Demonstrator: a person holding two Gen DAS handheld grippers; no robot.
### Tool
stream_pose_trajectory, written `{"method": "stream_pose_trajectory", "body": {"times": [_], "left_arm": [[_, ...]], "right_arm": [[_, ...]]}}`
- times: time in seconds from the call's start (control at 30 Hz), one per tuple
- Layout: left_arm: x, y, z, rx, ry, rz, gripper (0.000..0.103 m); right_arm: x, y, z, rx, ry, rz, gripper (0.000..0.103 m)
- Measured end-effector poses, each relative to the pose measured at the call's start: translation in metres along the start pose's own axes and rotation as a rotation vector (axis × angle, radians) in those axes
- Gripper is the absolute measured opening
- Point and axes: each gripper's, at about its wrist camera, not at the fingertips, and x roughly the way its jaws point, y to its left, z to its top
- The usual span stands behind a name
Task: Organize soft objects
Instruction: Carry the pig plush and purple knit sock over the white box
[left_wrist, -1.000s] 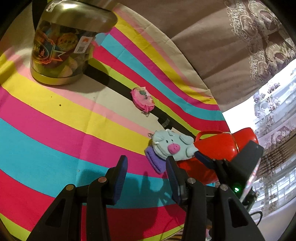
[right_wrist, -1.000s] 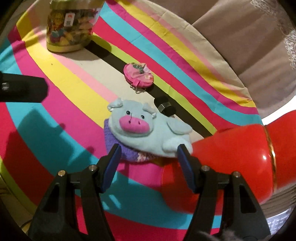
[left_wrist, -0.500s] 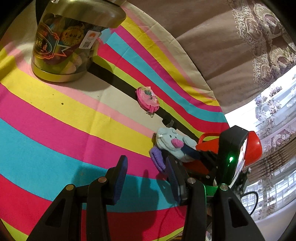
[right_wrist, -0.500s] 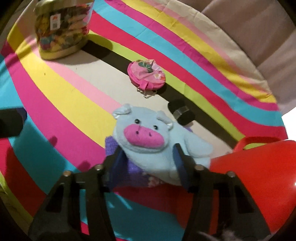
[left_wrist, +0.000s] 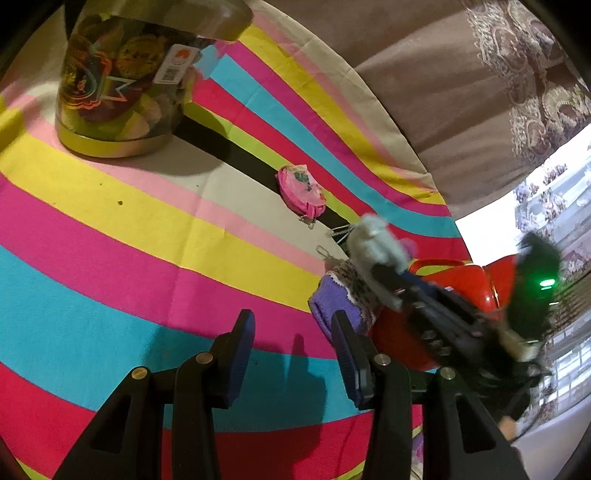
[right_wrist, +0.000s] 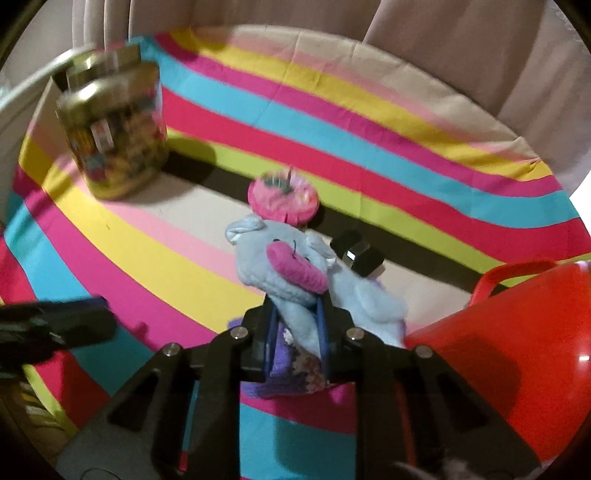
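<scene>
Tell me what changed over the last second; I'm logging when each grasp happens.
The right gripper moved in and closed its jaws on the pig plush, pinching the purple knit piece with it, and has tilted both up off the striped cloth. The left gripper stayed open and empty. The pink pouch, candy jar and red basket stayed put.

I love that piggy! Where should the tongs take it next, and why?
Probably lift it over to the red basket just beside it. The right tongs are shut on the pig plush, raised with its purple cloth, while the left tongs are open.
</scene>
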Motion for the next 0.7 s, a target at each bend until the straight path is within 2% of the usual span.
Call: {"method": "stream_pose_trajectory", "body": {"times": [0.3, 0.43, 0.7], "left_arm": [[0.022, -0.025, -0.003, 0.147, 0.033, 0.028, 0.044], [0.045, -0.043, -0.001, 0.244, 0.061, 0.049, 0.044], [0.076, -0.063, 0.009, 0.322, 0.116, 0.049, 0.045]], "right_arm": [[-0.072, -0.006, -0.006, 0.089, -0.106, 0.083, 0.022], [-0.104, -0.014, -0.022, 0.136, -0.124, 0.113, 0.022], [-0.154, -0.034, -0.066, 0.222, -0.133, 0.115, 0.022]]}}
